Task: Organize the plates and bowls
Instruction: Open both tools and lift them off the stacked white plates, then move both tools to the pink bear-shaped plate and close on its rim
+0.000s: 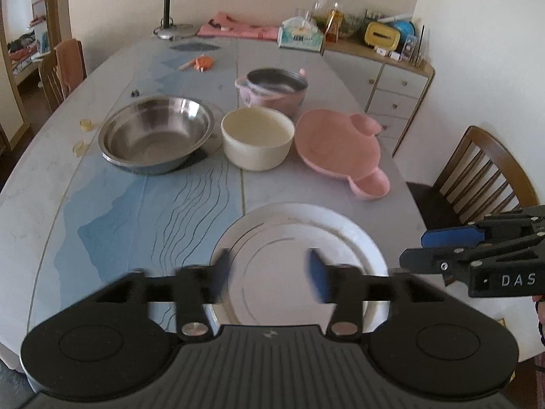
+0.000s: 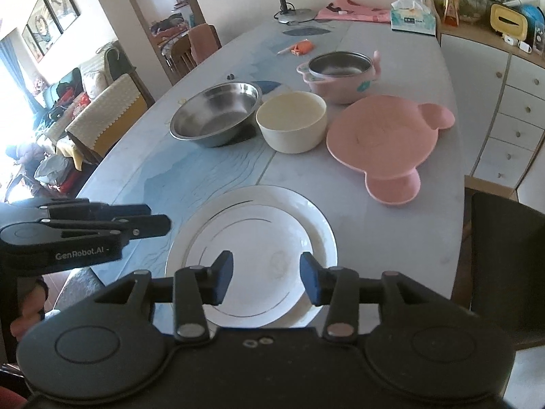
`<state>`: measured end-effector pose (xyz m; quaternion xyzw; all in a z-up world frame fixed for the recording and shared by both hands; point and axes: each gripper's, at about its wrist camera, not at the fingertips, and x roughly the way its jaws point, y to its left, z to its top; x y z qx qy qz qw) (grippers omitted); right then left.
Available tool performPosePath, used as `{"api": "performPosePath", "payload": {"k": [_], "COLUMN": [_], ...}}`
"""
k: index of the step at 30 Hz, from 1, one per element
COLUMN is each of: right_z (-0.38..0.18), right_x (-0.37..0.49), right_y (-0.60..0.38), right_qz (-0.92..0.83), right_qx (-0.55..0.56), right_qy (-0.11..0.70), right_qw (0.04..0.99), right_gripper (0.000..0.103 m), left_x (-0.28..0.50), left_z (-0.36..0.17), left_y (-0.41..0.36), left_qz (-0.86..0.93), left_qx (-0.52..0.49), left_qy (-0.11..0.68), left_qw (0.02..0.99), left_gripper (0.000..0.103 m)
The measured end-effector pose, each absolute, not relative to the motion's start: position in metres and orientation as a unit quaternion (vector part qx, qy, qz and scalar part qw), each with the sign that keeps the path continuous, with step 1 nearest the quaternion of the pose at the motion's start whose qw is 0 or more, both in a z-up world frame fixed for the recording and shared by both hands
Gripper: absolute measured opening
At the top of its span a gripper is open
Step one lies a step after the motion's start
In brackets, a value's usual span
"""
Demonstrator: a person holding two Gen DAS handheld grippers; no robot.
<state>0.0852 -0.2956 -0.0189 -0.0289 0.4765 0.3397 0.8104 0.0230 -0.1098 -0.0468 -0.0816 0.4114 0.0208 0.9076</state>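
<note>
A white plate (image 1: pixel 299 238) with thin rings lies at the table's near edge; it also shows in the right wrist view (image 2: pixel 259 231). Behind it stand a steel bowl (image 1: pixel 155 133) (image 2: pixel 216 116), a cream bowl (image 1: pixel 257 136) (image 2: pixel 291 121), a pink bear-shaped plate (image 1: pixel 337 143) (image 2: pixel 385 136) and a pink pot with a steel liner (image 1: pixel 274 90) (image 2: pixel 337 75). My left gripper (image 1: pixel 269 272) is open and empty above the white plate. My right gripper (image 2: pixel 266 277) is open and empty above the same plate. Each gripper shows from the side in the other's view, the right one (image 1: pixel 477 252) and the left one (image 2: pixel 85 231).
An orange item (image 1: pixel 204 62) and small bits lie farther back on the table (image 1: pixel 102 187). A desk lamp (image 1: pixel 175 3), pink cloth (image 1: pixel 238 29) and tissue box (image 1: pixel 301 35) stand at the far end. A wooden chair (image 1: pixel 483 177) and a drawer cabinet (image 1: pixel 391 95) are to the right.
</note>
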Motion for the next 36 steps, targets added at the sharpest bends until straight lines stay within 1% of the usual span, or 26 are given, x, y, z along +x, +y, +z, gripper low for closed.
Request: {"api": "performPosePath", "payload": {"k": [1,2,4,5,7,10,12,21,26,32,36], "right_z": [-0.018,-0.017,-0.016,-0.015,-0.016,-0.017,-0.018,-0.031,-0.043,-0.064,-0.083], "right_x": [0.086,0.087,0.089,0.09,0.094,0.102,0.111,0.175,0.214,0.254,0.28], "right_y": [-0.298,-0.3,-0.306,-0.308,-0.313,-0.321,-0.323,-0.33,-0.331,-0.327,-0.326], "right_qz": [0.339,0.337,0.331,0.328,0.319,0.303,0.291,0.217,0.176,0.143,0.119], "right_qx": [-0.029,-0.03,-0.029,-0.029,-0.027,-0.024,-0.024,-0.005,0.012,0.013,0.024], "right_qy": [0.475,0.474,0.471,0.47,0.47,0.47,0.471,0.485,0.496,0.512,0.527], "right_qw": [0.812,0.813,0.817,0.819,0.823,0.829,0.832,0.847,0.85,0.847,0.841], "right_gripper": [0.047,0.048,0.054,0.055,0.063,0.068,0.074,0.084,0.085,0.083,0.076], "left_x": [0.023,0.024,0.032,0.036,0.047,0.066,0.079,0.149,0.186,0.221,0.238], "left_z": [-0.045,-0.044,-0.042,-0.042,-0.042,-0.042,-0.043,-0.059,-0.077,-0.098,-0.11], "left_y": [-0.112,-0.115,-0.12,-0.122,-0.126,-0.13,-0.133,-0.139,-0.138,-0.144,-0.145], "left_qz": [0.022,0.022,0.015,0.014,0.01,0.0,-0.006,-0.04,-0.054,-0.067,-0.07], "left_qx": [-0.081,-0.081,-0.082,-0.082,-0.08,-0.071,-0.062,-0.05,-0.069,-0.065,-0.068], "left_qy": [0.406,0.403,0.405,0.408,0.412,0.412,0.415,0.424,0.446,0.466,0.478], "left_qw": [0.91,0.912,0.91,0.909,0.908,0.908,0.908,0.903,0.891,0.88,0.873], "left_gripper": [0.074,0.076,0.076,0.076,0.077,0.078,0.078,0.078,0.078,0.078,0.078]}}
